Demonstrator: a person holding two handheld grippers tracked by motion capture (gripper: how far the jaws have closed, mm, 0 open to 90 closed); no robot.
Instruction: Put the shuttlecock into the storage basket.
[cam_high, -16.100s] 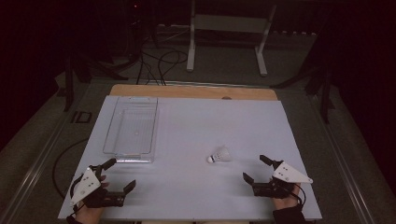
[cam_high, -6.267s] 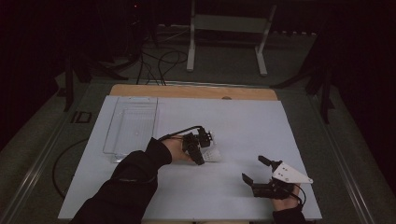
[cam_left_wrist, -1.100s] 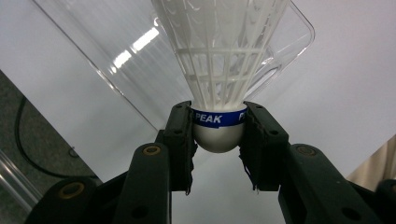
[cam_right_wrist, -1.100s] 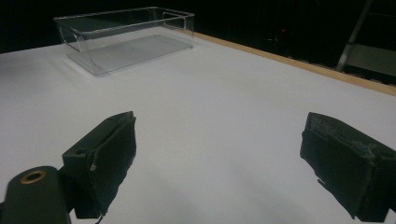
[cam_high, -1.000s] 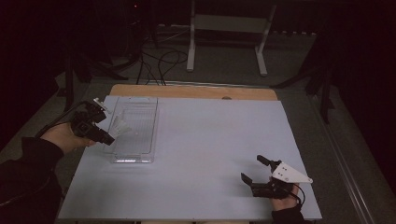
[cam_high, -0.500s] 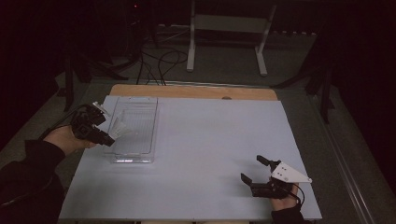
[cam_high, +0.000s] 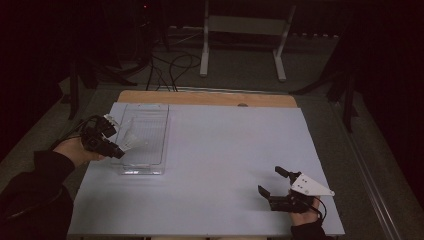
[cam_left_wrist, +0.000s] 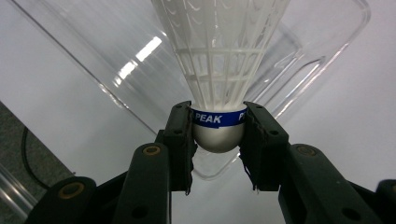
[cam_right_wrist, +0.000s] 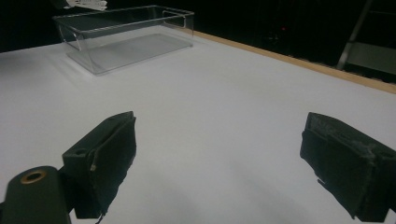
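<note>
White shuttlecock (cam_left_wrist: 219, 70), skirt toward tray (cam_high: 150, 150)

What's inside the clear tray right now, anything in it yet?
The clear tray looks empty: its floor shows bare through the walls. The shuttlecock is held over it by its cork in the left gripper. The skirt hides part of the floor beneath it.

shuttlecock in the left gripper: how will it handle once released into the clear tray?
The shuttlecock probably weighs little: its skirt is open white mesh. The left gripper clamps only its rounded grey base, so it may slip. Dropped in the tray, it would likely tip sideways and roll in an arc.
</note>
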